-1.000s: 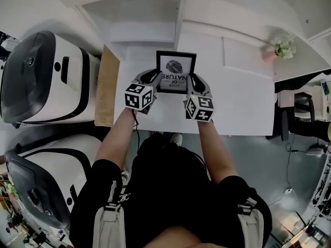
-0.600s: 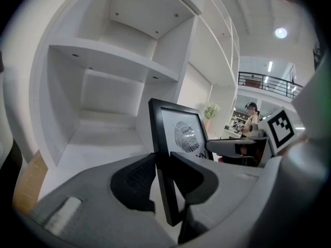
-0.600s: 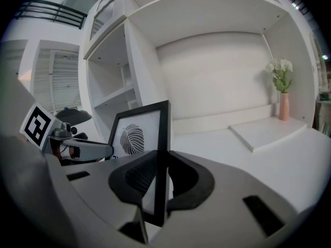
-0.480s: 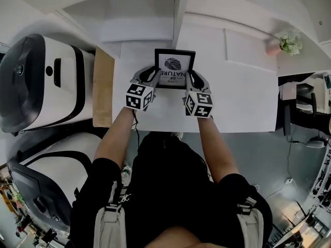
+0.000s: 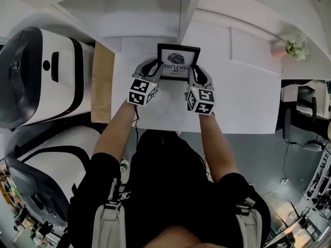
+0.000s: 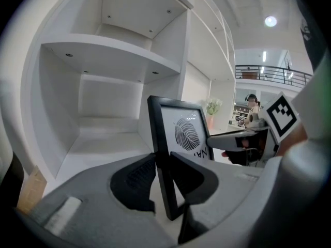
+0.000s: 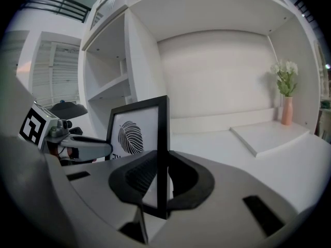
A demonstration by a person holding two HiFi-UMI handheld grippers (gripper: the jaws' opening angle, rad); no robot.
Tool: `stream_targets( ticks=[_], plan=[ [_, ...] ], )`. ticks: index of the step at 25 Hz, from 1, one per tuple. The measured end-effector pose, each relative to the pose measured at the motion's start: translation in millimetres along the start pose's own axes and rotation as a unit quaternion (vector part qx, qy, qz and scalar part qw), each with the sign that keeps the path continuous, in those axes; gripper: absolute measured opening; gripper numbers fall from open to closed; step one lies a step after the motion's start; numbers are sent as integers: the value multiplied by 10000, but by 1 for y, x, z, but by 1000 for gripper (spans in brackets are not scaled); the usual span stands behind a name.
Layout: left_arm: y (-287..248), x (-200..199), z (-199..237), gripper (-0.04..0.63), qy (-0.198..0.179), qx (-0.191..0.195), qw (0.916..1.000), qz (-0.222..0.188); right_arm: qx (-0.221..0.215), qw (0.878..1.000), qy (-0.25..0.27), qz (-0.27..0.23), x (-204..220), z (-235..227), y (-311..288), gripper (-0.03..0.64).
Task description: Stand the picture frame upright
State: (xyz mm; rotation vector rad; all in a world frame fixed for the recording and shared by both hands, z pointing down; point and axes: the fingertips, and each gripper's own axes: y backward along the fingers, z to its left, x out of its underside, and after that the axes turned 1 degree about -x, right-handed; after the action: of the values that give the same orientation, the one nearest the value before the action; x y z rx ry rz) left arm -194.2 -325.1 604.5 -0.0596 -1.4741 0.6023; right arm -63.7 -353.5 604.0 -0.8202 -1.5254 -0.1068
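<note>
Head view showed the picture frame [image 5: 178,62] caught between the two tools, on edge, its printed face turned back toward the person. The left tool [image 5: 156,67] was clamped on the frame's left side bar and the right tool [image 5: 193,72] on its right side bar. In each gripper view the black bar stood pinched between the dark pads, low down near the frame's bottom corner. The frame rose ahead of and above both tools, its long axis running up through the jaws, close to vertical with a slight lean. Neither hand was nearer; they flanked it evenly.

Under the tools lay the white bench [image 5: 243,102], and beyond the frame stood the white shelf unit [image 6: 103,87]. A vase of flowers [image 7: 286,102] stood far off to the right tool's outer side.

Whether the bottom edge rested on the bench could not be told. Judging by this, releasing safely depended on that edge sitting flat first.
</note>
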Motion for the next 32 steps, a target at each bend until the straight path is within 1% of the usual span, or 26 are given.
stream_targets(
  ticks=[6,11,16,23,26,29,32],
  plan=[
    [-1,0,1,98,-96,31,9999,-84,13,10000,3,56,3,-2,-6,67],
    [-2,0,1,98,7,124,9998,-150,4,10000,1,80,4,-3,-7,71],
    [-1,-1,0,106,-186,21,9998,-110,-31,9999,9,126,3,-2,-7,72],
    [0,1,1,114,-254,-139,9995,-111,16,9998,-49,181,8,-3,-6,80],
    [3,3,2,136,-212,-170,9995,-136,10,9998,-119,139,9,-4,-3,98],
    [7,1,1,174,-168,-114,9996,-202,-49,9998,-159,82,8,-2,0,110],
    [12,-3,0,179,-196,-118,9994,-269,-40,9999,-164,-19,3,-3,4,110]
  ],
)
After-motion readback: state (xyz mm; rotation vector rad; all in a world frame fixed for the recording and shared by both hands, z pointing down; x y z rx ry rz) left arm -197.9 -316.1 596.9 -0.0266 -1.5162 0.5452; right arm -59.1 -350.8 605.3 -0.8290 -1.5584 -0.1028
